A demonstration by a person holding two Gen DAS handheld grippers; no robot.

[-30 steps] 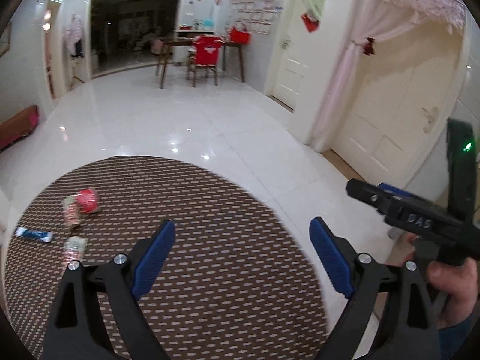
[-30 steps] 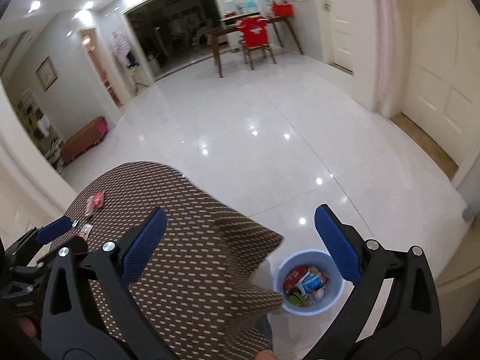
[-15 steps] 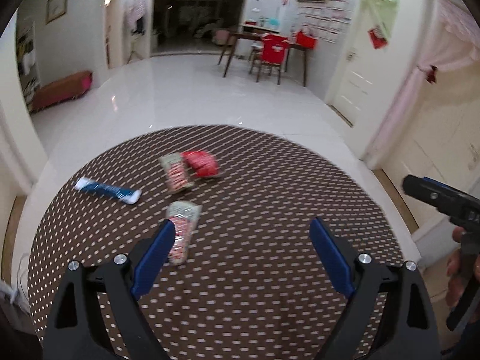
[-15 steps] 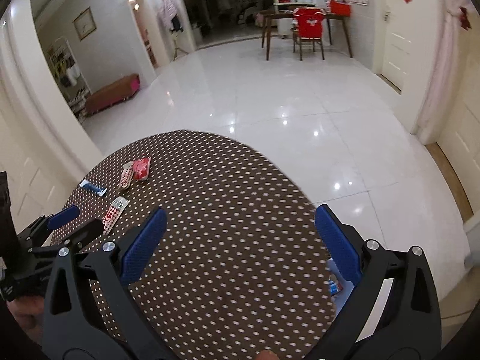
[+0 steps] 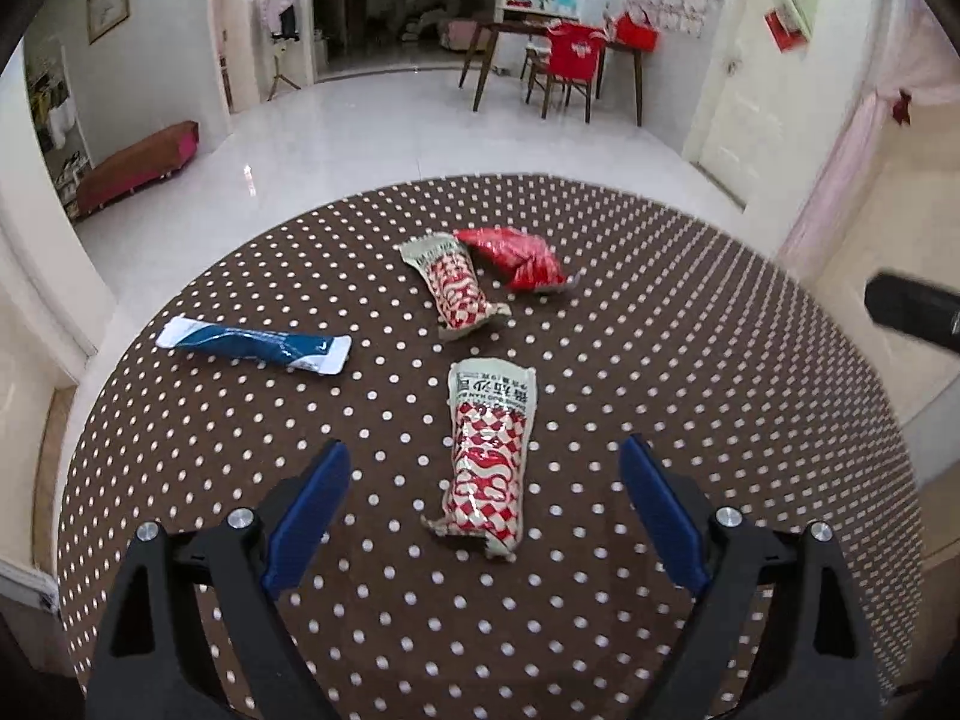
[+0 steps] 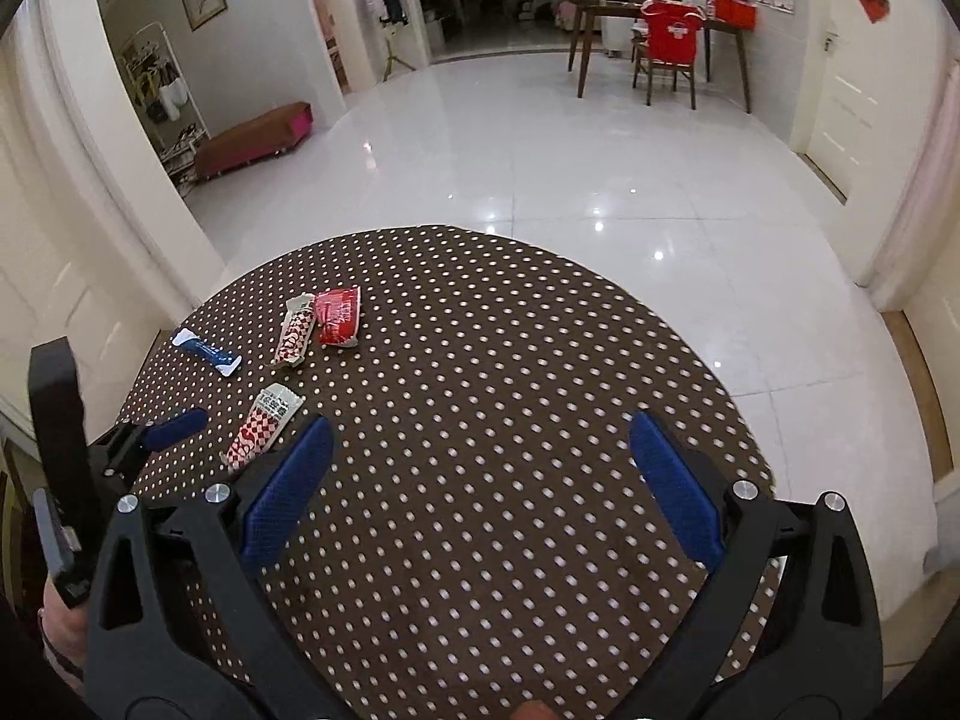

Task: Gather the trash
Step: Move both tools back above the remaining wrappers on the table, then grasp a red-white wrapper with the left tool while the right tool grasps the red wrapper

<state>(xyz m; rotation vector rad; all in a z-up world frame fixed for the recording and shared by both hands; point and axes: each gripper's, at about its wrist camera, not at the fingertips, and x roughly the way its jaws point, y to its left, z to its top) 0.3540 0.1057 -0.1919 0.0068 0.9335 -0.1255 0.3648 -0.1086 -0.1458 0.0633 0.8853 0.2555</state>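
Several wrappers lie on a round table with a brown dotted cloth (image 5: 690, 372). A red-and-white checked wrapper (image 5: 489, 456) lies nearest, between my left gripper's open fingers. My left gripper (image 5: 483, 516) is open and empty just above the cloth. A second checked wrapper (image 5: 453, 285), a red wrapper (image 5: 519, 258) and a blue wrapper (image 5: 258, 345) lie farther off. My right gripper (image 6: 480, 480) is open and empty over the table's right half, apart from the wrappers (image 6: 264, 426).
The right gripper's body (image 5: 912, 309) shows at the right edge of the left wrist view. White tiled floor (image 6: 540, 168) surrounds the table. A wooden table with a red-covered chair (image 6: 666, 54) stands far back, and a low bench (image 6: 252, 138) at the left wall.
My left gripper swung left and lowered towards the wrappers; the nearest checked wrapper now lies between its fingers. My right gripper turned from the floor bin to the table top.
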